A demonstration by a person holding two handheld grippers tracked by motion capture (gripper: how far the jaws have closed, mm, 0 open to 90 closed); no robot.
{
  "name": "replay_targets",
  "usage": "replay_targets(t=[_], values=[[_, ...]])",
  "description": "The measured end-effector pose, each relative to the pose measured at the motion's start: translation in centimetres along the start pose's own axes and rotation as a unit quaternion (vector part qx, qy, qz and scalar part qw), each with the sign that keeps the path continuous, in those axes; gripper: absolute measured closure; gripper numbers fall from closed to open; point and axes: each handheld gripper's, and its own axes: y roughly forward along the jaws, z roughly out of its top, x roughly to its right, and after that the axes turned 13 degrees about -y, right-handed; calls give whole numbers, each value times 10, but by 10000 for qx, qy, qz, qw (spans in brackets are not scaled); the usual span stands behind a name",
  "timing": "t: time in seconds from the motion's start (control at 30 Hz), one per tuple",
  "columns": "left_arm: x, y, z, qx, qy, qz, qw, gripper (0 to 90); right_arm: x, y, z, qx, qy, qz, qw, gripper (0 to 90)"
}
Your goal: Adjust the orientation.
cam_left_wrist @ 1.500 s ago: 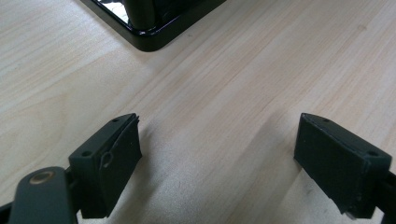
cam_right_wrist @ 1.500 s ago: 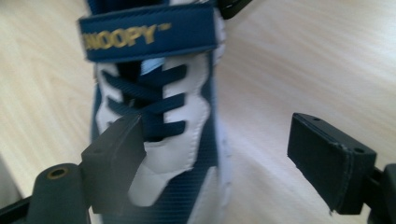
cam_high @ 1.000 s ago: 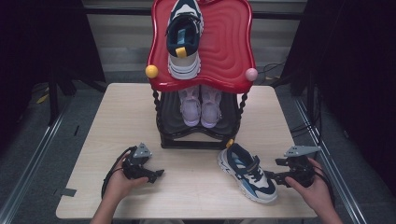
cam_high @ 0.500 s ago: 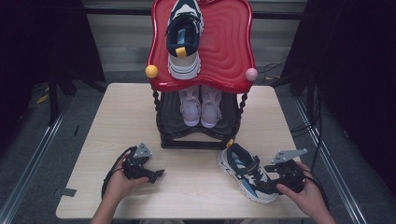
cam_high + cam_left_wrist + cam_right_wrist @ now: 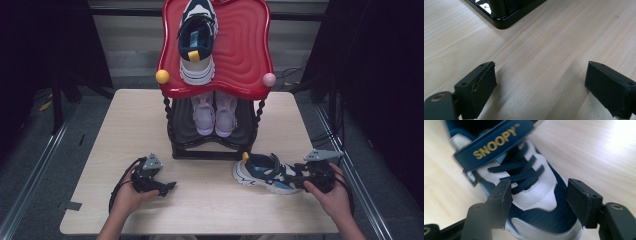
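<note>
A navy, blue and white sneaker (image 5: 265, 173) with a "SNOOPY" strap (image 5: 496, 143) lies on the wooden table (image 5: 125, 130), in front of the rack's right side. My right gripper (image 5: 301, 179) is at its toe. Its jaws have just been closing, and they sit against both sides of the toe (image 5: 541, 220). My left gripper (image 5: 167, 187) rests open on the bare table (image 5: 544, 50) near the rack's base corner (image 5: 504, 21), holding nothing. A matching sneaker (image 5: 197, 40) stands on the red top shelf (image 5: 245, 50).
The black two-tier rack (image 5: 210, 150) stands mid-table. A pale lilac pair of shoes (image 5: 215, 112) sits on its lower shelf. Yellow (image 5: 162, 76) and pink (image 5: 269, 79) knobs mark the red shelf's front corners. Dark floor and rails surround the table.
My right gripper moved left onto the sneaker's toe and its jaws narrowed. The sneaker's toe swung away from the person, so it lies more crosswise. The left gripper stayed put.
</note>
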Motion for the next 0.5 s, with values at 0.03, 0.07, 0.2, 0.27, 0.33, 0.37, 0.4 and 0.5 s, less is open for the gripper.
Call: replay_targets(t=[0.03, 0.07, 0.2, 0.27, 0.33, 0.37, 0.4, 0.5], values=[[0, 0, 0, 7, -4, -4, 10000, 88, 4, 2, 2, 1, 43, -85, 10000, 373], [0, 0, 0, 11, 0, -2, 10000, 87, 8, 4, 3, -1, 96, -155, 9998, 375], [1, 1, -1, 33, -3, 1, 10000, 78, 25, 15, 13, 95, 296, -196, 9993, 371], [1, 1, 0, 47, 3, 0, 10000, 70, 29, 21, 19, 53, 339, -334, 9989, 374], [1, 1, 0, 56, 18, 9, 10000, 67, 30, 22, 22, 107, 440, -301, 9985, 383], [1, 2, -1, 65, 18, 9, 10000, 67, 29, 20, 24, 173, 408, -262, 9987, 383], [1, 1, -1, 57, 18, 21, 10000, 66, 28, 16, 24, 208, 398, -253, 9987, 389], [1, 1, -1, 75, 20, 1, 10000, 66, 23, 3, 22, 282, 361, -51, 9989, 500]])
